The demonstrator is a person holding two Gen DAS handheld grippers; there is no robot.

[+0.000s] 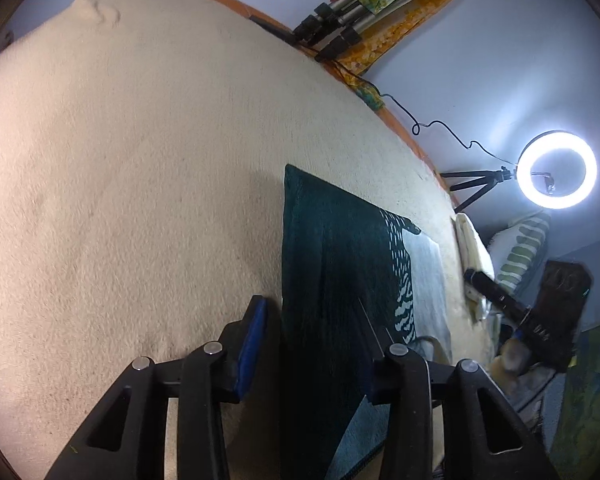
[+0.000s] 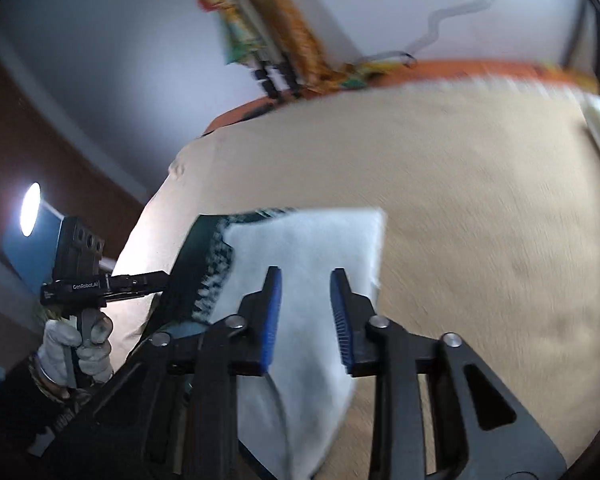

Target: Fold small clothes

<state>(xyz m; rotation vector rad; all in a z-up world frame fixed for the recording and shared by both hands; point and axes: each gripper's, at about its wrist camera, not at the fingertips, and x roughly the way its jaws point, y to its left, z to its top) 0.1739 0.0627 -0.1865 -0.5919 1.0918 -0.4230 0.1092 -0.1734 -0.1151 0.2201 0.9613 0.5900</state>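
A small garment lies on a beige blanket [image 1: 120, 180]. It is dark green [image 1: 332, 248] with a white-flecked band and a pale grey part [image 1: 428, 280]. My left gripper [image 1: 320, 320] is open, its fingers either side of the green end, close above it. In the right wrist view the pale grey part [image 2: 312, 256] lies folded with the green part [image 2: 196, 256] to its left. My right gripper [image 2: 306, 276] is open and empty just above the grey part. The left gripper [image 2: 156, 278] shows there at the green edge, held by a gloved hand.
A lit ring light on a tripod [image 1: 556, 170] stands at the right. A folded cream cloth [image 1: 472, 240] and a striped pillow [image 1: 524, 244] lie beyond the garment. Tripod legs [image 1: 340, 20] lean on the wall. The blanket's orange edge [image 2: 460, 68] runs along the back.
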